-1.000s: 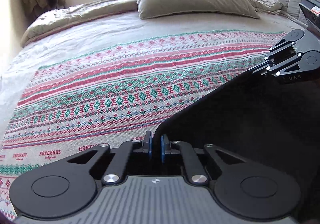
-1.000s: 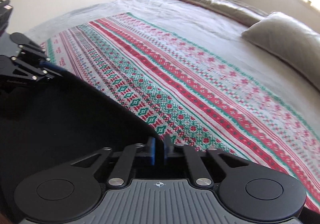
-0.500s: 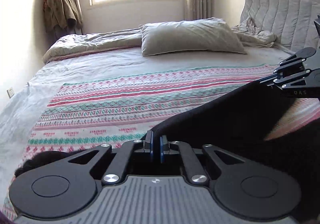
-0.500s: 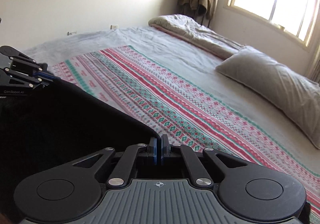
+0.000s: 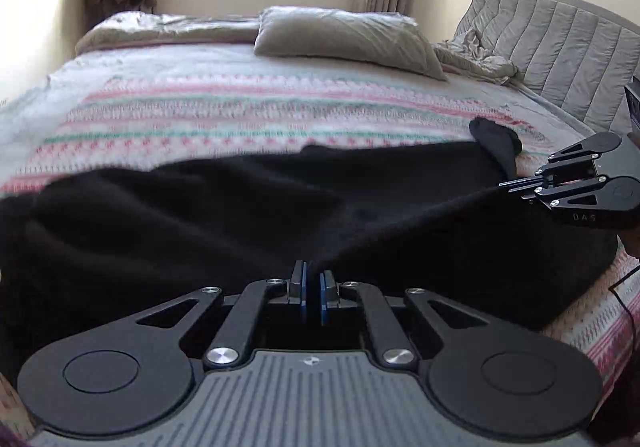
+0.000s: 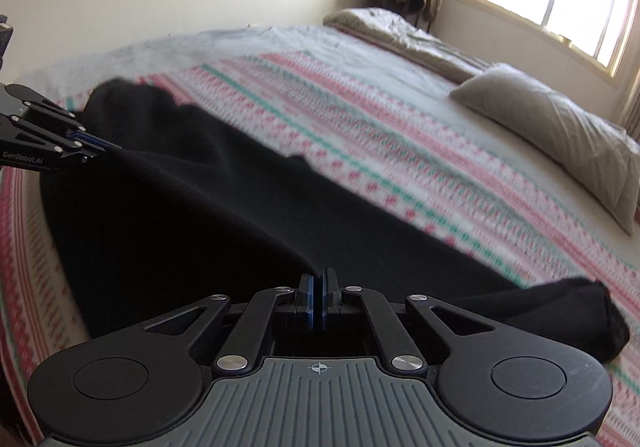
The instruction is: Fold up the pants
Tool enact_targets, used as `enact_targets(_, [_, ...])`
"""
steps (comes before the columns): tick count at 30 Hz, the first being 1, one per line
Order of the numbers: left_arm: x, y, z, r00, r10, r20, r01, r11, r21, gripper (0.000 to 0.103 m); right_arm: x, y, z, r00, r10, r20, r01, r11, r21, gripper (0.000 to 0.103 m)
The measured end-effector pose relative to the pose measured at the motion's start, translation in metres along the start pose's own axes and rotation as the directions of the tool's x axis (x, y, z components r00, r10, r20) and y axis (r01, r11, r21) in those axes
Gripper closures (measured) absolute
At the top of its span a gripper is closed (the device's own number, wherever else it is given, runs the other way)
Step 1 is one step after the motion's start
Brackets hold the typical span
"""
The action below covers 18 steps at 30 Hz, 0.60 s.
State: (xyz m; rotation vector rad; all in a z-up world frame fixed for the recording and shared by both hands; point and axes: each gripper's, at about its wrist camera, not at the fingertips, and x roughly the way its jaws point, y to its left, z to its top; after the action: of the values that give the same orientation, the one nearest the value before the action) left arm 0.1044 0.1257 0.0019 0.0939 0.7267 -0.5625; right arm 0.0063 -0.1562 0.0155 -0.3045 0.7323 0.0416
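Since the earlier frame, pants have dropped across the bed, edge taut between left gripper and right gripper, jaws clamped on fabric; lower evenly, keeping tension.

The pants are black, of soft matte cloth, spread broadly across the striped blanket on the bed. One edge is lifted off the blanket and drawn taut in a straight line between two pinched points, the cloth sloping down from it. The rest lies in loose folds on the blanket. One end is bunched into a rounded lump at the blanket's edge.
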Motion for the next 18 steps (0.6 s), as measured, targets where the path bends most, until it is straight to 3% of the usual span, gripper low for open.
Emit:
enact_targets(8, [0.010,0.000,-0.020,0.998,0.005,-0.056,-0.004,1.000,0.006,0.091,0.022,0.019,-0.031,0.995,-0.003,-0.097,0.003,1.000,0.001,0.097])
enact_targets(12, [-0.004,0.010,-0.023,0.999,-0.017,-0.032,0.014,0.997,-0.078,0.083,0.030,0.020,-0.033,0.995,-0.016,-0.101,0.017,1.000,0.009,0.093])
enact_targets(14, [-0.024,0.021,-0.026,1.000,-0.022,0.007,0.023,0.985,-0.171,0.069,0.028,0.019,-0.031,0.996,-0.014,-0.093,0.017,0.999,0.036,0.090])
enact_targets(16, [-0.041,0.037,-0.028,0.998,0.016,0.067,0.002,0.965,-0.260,0.049,0.023,0.019,-0.030,0.997,-0.005,-0.078,0.008,0.999,0.036,0.082])
enact_targets(18, [-0.054,0.059,-0.033,0.992,0.065,0.111,-0.021,0.933,-0.360,0.045,0.019,0.025,-0.030,0.998,0.008,-0.061,-0.007,1.000,0.007,0.065])
